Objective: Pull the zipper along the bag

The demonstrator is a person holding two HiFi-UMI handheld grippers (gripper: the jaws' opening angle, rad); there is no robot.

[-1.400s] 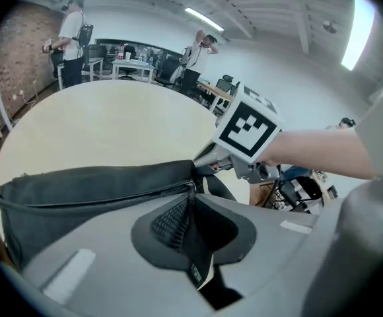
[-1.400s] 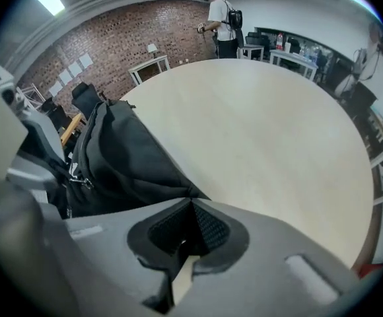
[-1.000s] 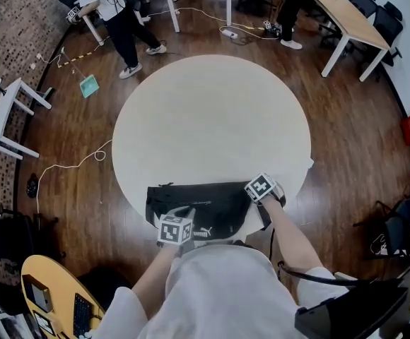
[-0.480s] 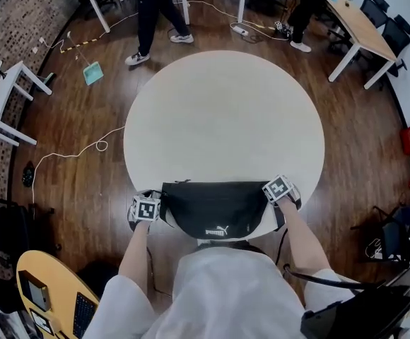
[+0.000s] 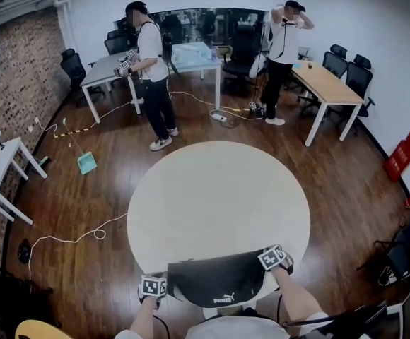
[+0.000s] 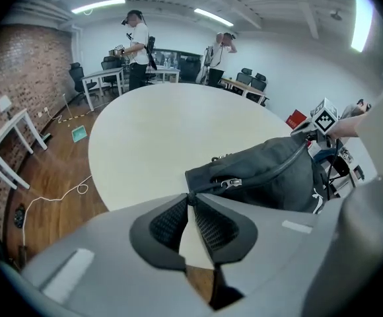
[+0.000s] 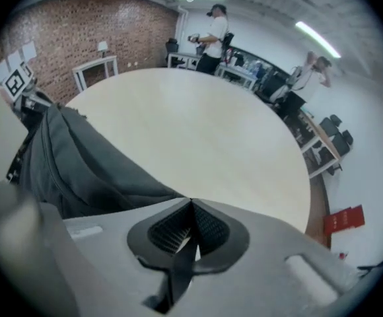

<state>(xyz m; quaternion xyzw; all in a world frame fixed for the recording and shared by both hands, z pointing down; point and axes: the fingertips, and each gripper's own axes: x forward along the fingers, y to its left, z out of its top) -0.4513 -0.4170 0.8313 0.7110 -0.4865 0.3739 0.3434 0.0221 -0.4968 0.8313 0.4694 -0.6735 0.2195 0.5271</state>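
Bag (image 5: 223, 282) stretched at near table (image 5: 219, 203) edge: your right gripper (image 7: 191, 202) clamps its strap (image 7: 173, 273), left gripper (image 6: 191, 198) pinches its left end, jaws opening, presumably so zipper (image 6: 231, 183) runs straight.

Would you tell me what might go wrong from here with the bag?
1. The left gripper pinches only the end of the bag at its tips, and its jaws are opening, so that end may slip free.
2. The bag lies at the near edge of the table, so a tug from the right gripper, shut on its other end, could drag it off.
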